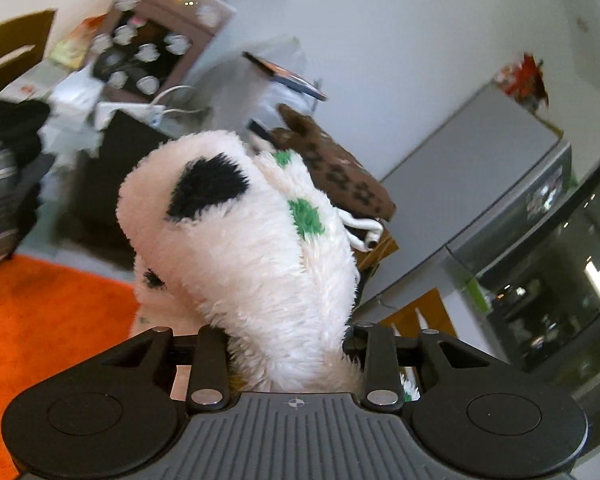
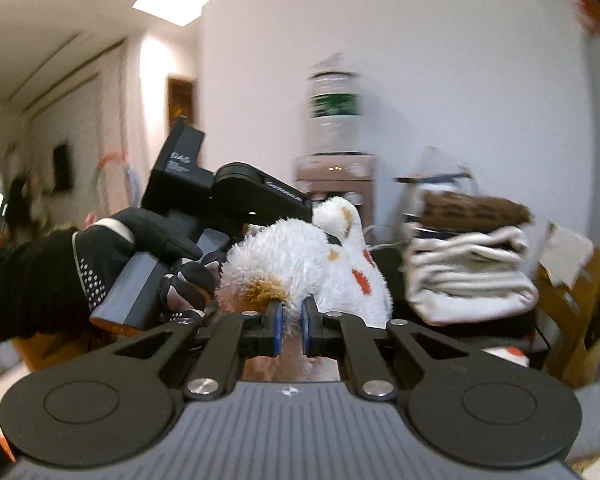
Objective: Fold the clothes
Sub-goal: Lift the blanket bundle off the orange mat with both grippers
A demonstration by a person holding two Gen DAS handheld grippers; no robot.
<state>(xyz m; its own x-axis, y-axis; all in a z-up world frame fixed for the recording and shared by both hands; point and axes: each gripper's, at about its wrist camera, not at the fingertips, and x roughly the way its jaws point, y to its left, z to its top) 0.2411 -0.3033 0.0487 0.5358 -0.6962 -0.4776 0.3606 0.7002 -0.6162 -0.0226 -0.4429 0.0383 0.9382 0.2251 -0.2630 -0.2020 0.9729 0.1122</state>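
Note:
A fluffy white garment [image 1: 240, 248] with black and green patches bulges up out of my left gripper [image 1: 286, 344], which is shut on it; its fingertips are buried in the fleece. In the right wrist view the same white garment [image 2: 300, 256] shows orange and brown patches, and my right gripper [image 2: 291, 326] is shut on its edge, blue pads close together. The gloved hand holding the left gripper's handle [image 2: 220, 196] is just left of the garment. The garment is held up in the air between both grippers.
A stack of folded clothes [image 2: 468, 276] with a brown one on top [image 1: 340, 176] sits on a dark stand to the right. An orange surface [image 1: 40, 320] lies below left. A water dispenser [image 2: 334, 140], cardboard box [image 2: 572, 312] and glass cabinet [image 1: 560, 272] stand around.

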